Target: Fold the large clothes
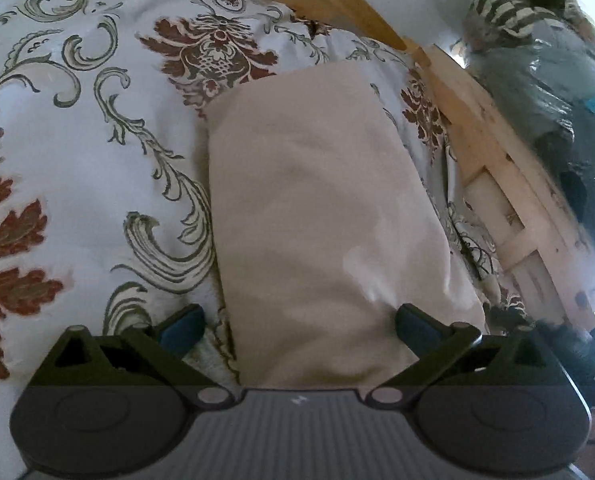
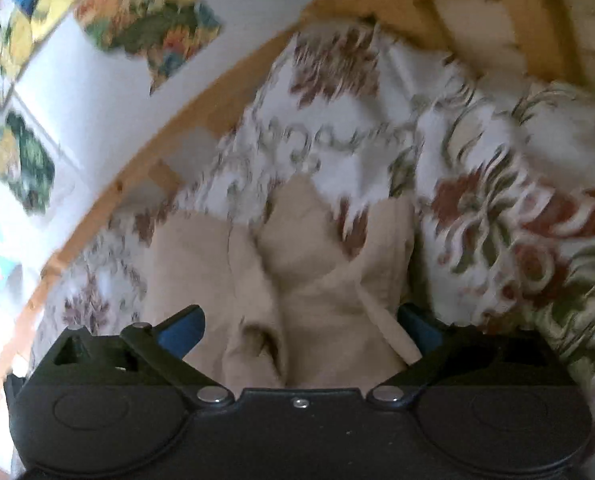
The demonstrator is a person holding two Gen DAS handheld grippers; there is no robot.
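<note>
A cream garment [image 1: 317,208] lies folded into a long flat strip on a floral bedspread [image 1: 77,128]. My left gripper [image 1: 299,326] hovers open over its near end, blue pads wide apart, with nothing pinched. In the right wrist view the same cream garment [image 2: 309,280] shows rumpled layered folds on the bedspread [image 2: 497,208]. My right gripper [image 2: 299,326] is open over those folds, and its blue fingers [image 2: 181,326] stand wide on either side of the cloth without pressing it. This view is blurred.
A wooden bed frame [image 1: 489,152] runs along the bed's right side, with a heap of clothes and plastic bags [image 1: 545,64] beyond it. In the right wrist view the wooden rail [image 2: 201,120] borders a white wall with colourful pictures [image 2: 145,20].
</note>
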